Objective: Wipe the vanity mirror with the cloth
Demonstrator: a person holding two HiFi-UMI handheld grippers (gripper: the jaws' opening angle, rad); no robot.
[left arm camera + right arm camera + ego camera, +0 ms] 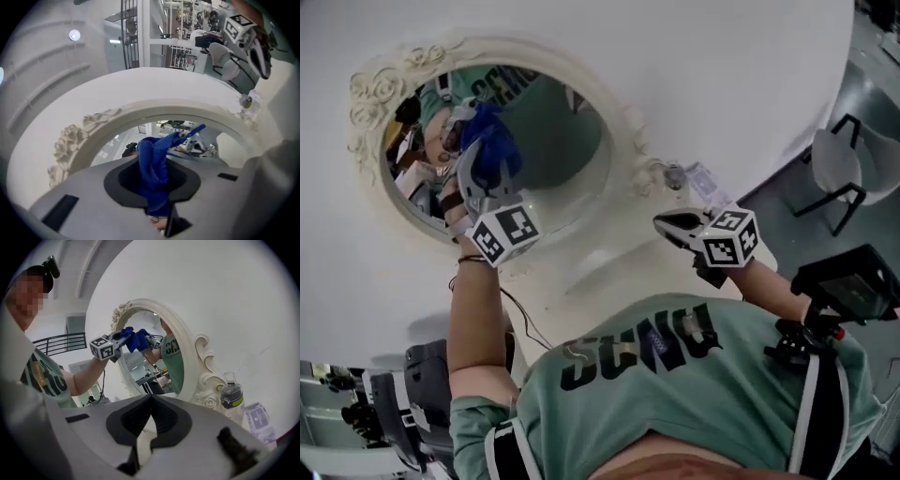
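Note:
An oval vanity mirror (567, 141) in an ornate cream frame (380, 89) stands against a white wall. My left gripper (480, 161) is shut on a crumpled blue cloth (494, 141), and the cloth is pressed to the left part of the glass. In the left gripper view the cloth (154, 173) bulges out between the jaws, with the mirror frame (75, 138) arching above it. The right gripper view shows the cloth (134, 340) on the glass at the upper left of the mirror (161, 366). My right gripper (667, 223) hangs shut and holds nothing, to the right of the mirror.
A small bottle with a green band (232, 399) and a clear packet (258, 420) stand at the frame's right foot, close to the right gripper. The cream vanity top (609, 272) lies below the mirror. A white chair (844, 169) stands on the floor at far right.

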